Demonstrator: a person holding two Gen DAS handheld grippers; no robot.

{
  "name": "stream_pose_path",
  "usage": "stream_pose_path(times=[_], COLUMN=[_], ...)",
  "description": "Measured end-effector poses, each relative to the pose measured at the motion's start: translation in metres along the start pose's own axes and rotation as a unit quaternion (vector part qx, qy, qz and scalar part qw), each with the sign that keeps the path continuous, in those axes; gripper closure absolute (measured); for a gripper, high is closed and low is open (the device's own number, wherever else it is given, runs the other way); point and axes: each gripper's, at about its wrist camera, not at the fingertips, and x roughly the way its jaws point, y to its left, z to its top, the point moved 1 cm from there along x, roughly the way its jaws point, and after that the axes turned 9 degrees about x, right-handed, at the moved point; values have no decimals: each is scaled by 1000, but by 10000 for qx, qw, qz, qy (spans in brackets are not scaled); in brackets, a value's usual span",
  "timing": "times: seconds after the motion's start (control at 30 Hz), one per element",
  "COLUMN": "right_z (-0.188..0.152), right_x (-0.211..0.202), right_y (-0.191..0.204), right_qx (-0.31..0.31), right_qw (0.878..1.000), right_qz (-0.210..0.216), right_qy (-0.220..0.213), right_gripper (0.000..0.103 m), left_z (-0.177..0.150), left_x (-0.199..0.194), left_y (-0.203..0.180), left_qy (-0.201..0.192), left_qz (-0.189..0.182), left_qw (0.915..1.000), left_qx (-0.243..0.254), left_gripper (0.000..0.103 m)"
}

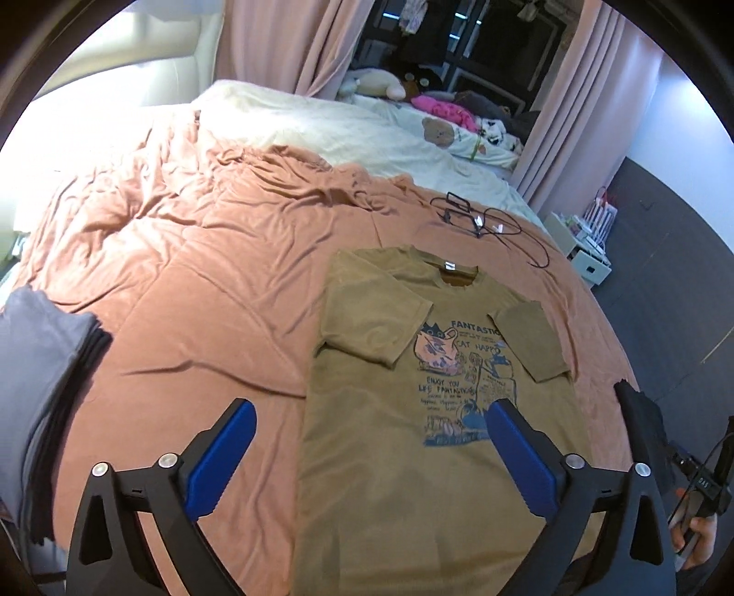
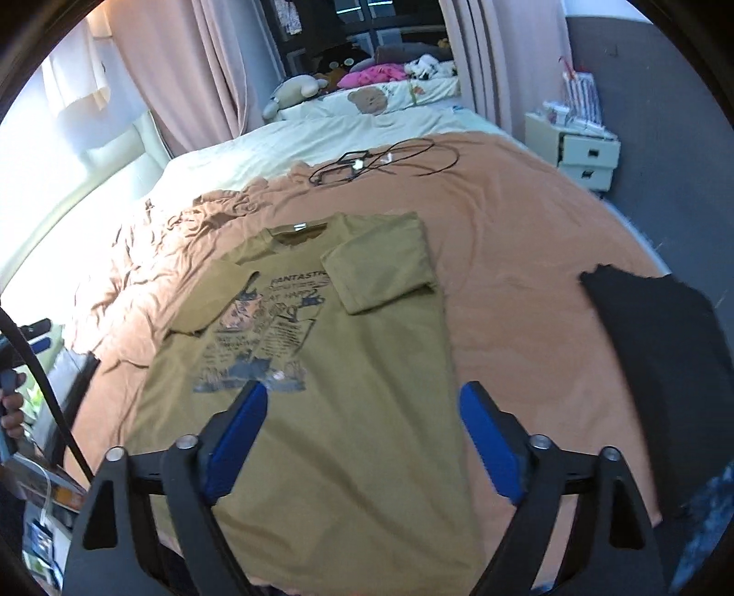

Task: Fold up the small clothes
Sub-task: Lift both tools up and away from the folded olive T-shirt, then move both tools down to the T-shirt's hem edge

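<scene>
Nearest, the left tongs (image 1: 369, 440) stand spread wide, blue pads (image 1: 215, 458) parted above the lower body of the shirt, nothing between them; the right tongs (image 2: 364, 424) are likewise spread and empty over the hem region. Beneath both lies the olive T-shirt (image 1: 380, 481) — print side up, flat on the salmon bedspread (image 1: 206, 275), its two side edges folded inward so that both short sleeves (image 1: 367, 321) lie across the chest, partly covering the blue cat graphic (image 1: 458, 380). To the shirt's left, in the left wrist view, sits a stack of grey folded clothes (image 1: 41, 357); to its right, at the bed's edge, a black garment (image 2: 665, 357) lies apart from it. Beyond the collar (image 1: 452, 270), black cables (image 1: 486, 224) lie loose on the bedspread. Farther on — a cream sheet (image 1: 321, 133), soft toys (image 1: 376, 85) and a pink cloth (image 1: 449, 112), framed by pink curtains (image 1: 284, 41). A white drawer unit (image 2: 578, 146) stands beside the bed.
</scene>
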Motion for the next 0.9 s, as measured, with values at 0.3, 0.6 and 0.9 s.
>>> stream_pose_path(times=[0.3, 0.6, 0.9], right_z=[-43, -78, -122], right_x=[-46, -83, -95], right_y=[-8, -33, -81], right_qx=[-16, -40, -57], right_qw=[9999, 9994, 9979], right_qz=[-90, 315, 612], right_qy=[-89, -163, -223], right_gripper=[0, 0, 3], left_z=[-51, -107, -168], left_x=[-45, -95, -117], left_y=[0, 5, 8], left_qy=[-186, -416, -395], left_qz=[-29, -109, -84], left_qw=[9998, 9991, 9991], left_qx=[20, -43, 160], left_gripper=[1, 1, 2])
